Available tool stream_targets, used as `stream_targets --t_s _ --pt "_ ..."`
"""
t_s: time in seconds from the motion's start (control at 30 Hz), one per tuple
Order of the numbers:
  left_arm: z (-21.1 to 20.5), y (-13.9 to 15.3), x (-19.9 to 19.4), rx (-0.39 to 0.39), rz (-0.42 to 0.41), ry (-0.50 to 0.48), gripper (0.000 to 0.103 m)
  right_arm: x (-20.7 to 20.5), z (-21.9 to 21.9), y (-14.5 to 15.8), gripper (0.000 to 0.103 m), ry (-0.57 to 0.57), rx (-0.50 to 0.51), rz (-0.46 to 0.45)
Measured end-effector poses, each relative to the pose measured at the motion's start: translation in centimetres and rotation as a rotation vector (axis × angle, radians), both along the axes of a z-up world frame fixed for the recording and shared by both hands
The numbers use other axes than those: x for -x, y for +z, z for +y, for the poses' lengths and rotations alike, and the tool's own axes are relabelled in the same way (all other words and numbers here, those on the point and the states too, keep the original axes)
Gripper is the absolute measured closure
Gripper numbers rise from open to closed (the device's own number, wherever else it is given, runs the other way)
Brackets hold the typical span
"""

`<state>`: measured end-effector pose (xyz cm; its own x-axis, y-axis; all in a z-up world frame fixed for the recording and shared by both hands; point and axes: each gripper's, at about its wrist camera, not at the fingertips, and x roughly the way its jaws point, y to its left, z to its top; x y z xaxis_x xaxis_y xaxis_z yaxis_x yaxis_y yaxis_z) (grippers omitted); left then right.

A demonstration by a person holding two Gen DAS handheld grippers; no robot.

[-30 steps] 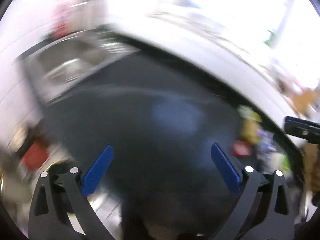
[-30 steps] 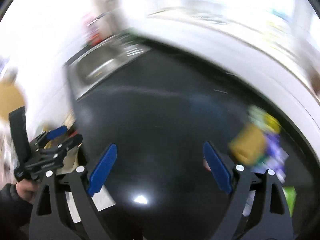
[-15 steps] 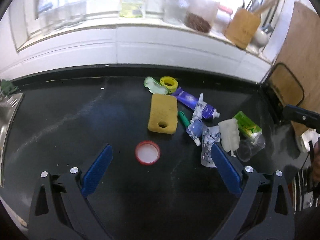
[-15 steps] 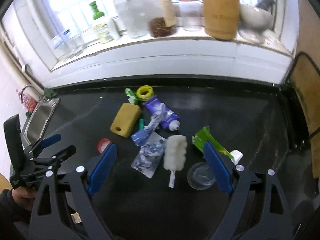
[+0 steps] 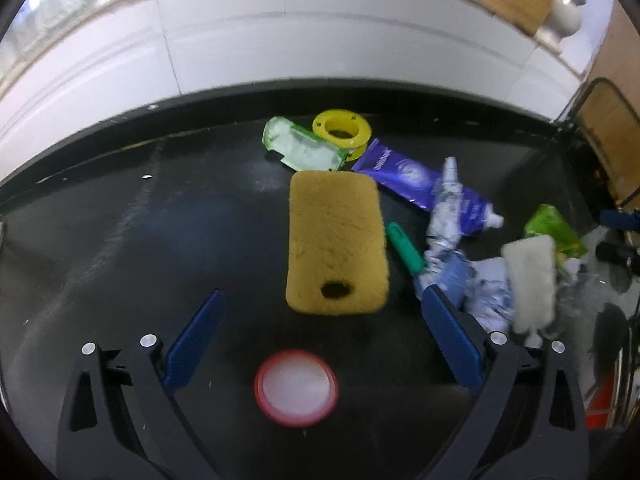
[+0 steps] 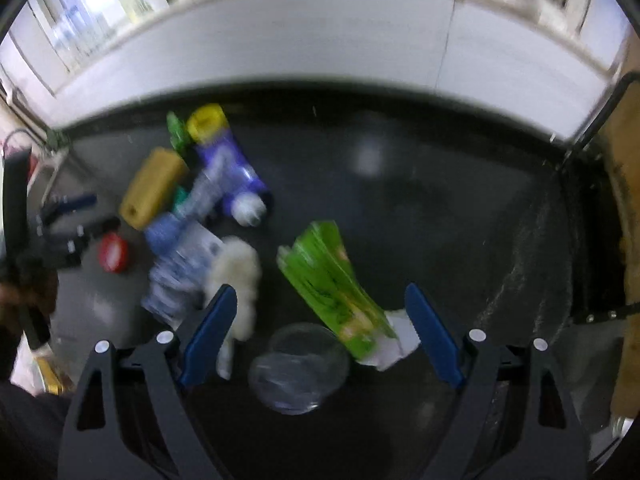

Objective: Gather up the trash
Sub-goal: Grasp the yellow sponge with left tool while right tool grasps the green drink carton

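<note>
Hovering with jaws apart and empty, the left gripper (image 5: 322,336) is framing the red lid (image 5: 296,388) while the right gripper (image 6: 320,332) is straddling the clear cup (image 6: 298,368) on the black counter (image 6: 440,200), risking crushing or skidding it.

- The right gripper (image 6: 320,322) points down at the black countertop (image 6: 440,208), blue pads spread wide, nothing clamped.
- Between the pads lie a green wrapper (image 6: 332,284) and a clear plastic cup (image 6: 298,368).
- Toward the left edge: a white brush head (image 6: 236,272), crumpled blue-white wrapper (image 6: 180,264), purple tube (image 6: 228,168), yellow sponge (image 6: 154,188), red lid (image 6: 114,254).
- The left gripper (image 6: 70,220) shows at the far left.
</note>
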<state>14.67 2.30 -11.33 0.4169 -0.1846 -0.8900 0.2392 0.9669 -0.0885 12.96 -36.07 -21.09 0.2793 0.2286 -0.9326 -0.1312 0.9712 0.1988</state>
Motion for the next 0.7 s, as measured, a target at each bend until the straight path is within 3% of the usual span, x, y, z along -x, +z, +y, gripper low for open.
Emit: stream_targets --t_s 0.27,0.47,0.5,0.53,0.57,0.6,0.7 --pt "-0.3 -3.3 -3.5 0.017 0.079 -0.007 0.007 -2.5 1.2 -5.0 0.024 0.145 0.020 0.114" --pt "-1.5 -4.4 -4.9 -0.055 0.052 -0.054 0.008 -4.5 1.9 -7.8 0.044 0.215 0.056 0.195" --pt "-1.7 -4.3 -5.0 -0.060 0.046 -0.060 0.010 -4.3 2.0 -7.9 0.051 0.227 0.065 0.181" --pt "-1.9 -4.2 -5.0 -0.067 0.029 -0.068 0.019 -4.3 2.3 -7.8 0.058 0.242 0.082 0.169" --pt "-2.2 -4.0 -4.9 -0.078 0.012 -0.076 0.037 -4.3 2.5 -7.8 0.062 0.250 0.104 0.160" --pt "-2.4 -3.8 -4.8 -0.095 -0.005 -0.087 0.045 -4.2 2.5 -7.8 0.065 0.251 0.111 0.154" --pt "-2.6 -3.2 -4.6 -0.078 0.007 -0.081 0.048 -4.2 2.3 -7.3 0.065 0.221 0.102 0.131"
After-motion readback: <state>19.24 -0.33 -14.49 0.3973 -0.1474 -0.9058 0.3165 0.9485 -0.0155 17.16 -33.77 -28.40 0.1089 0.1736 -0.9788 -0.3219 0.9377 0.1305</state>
